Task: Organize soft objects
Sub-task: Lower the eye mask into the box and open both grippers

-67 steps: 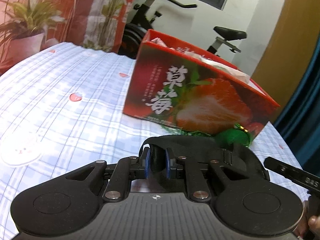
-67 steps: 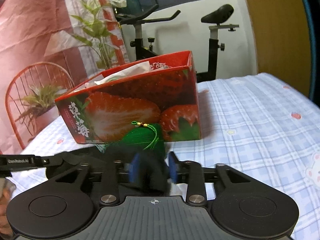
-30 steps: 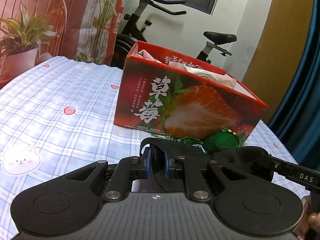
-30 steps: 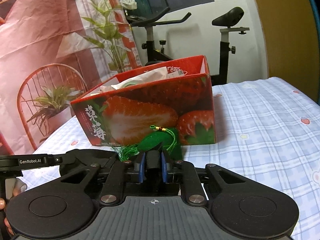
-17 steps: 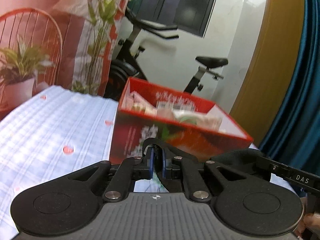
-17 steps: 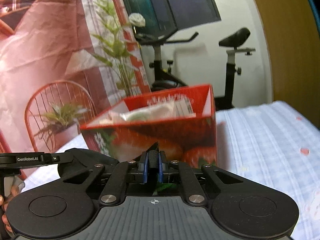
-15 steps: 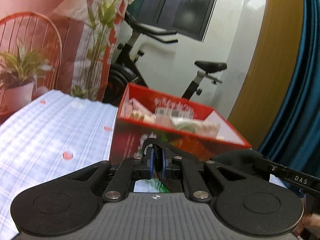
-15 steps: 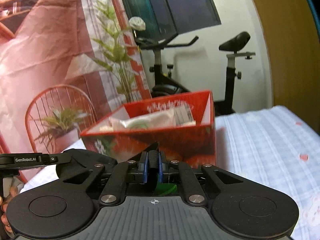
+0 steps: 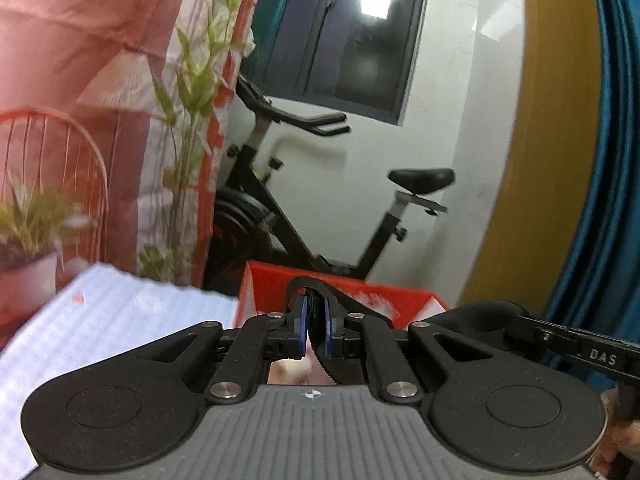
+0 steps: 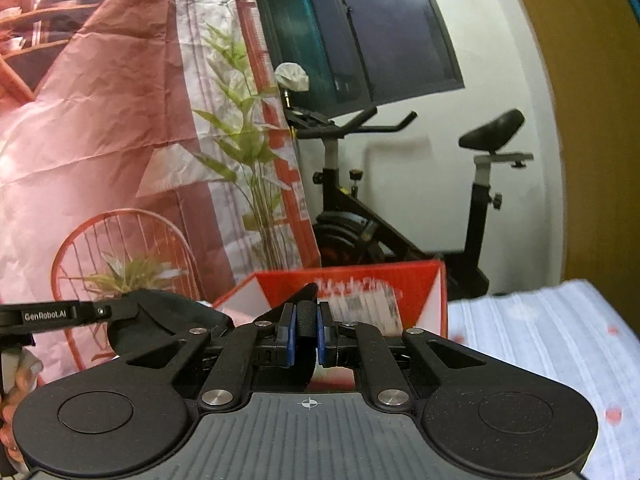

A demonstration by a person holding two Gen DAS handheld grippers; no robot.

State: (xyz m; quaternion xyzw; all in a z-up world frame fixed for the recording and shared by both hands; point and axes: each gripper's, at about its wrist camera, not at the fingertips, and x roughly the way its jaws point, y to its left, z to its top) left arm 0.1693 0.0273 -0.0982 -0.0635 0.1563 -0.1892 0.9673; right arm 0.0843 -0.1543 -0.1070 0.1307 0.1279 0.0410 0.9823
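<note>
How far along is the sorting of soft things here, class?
Done: the red strawberry box already holds wrapped packets. In hand: the left gripper and the right gripper each have jaws shut on part of a black strap, held up at the box's rim. Left: releasing it into the box. The green pouch is not visible now.

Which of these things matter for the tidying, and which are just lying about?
Part of the job: black fabric piece, red box.
Just lying about: exercise bike, tall plant, window, blue curtain.
</note>
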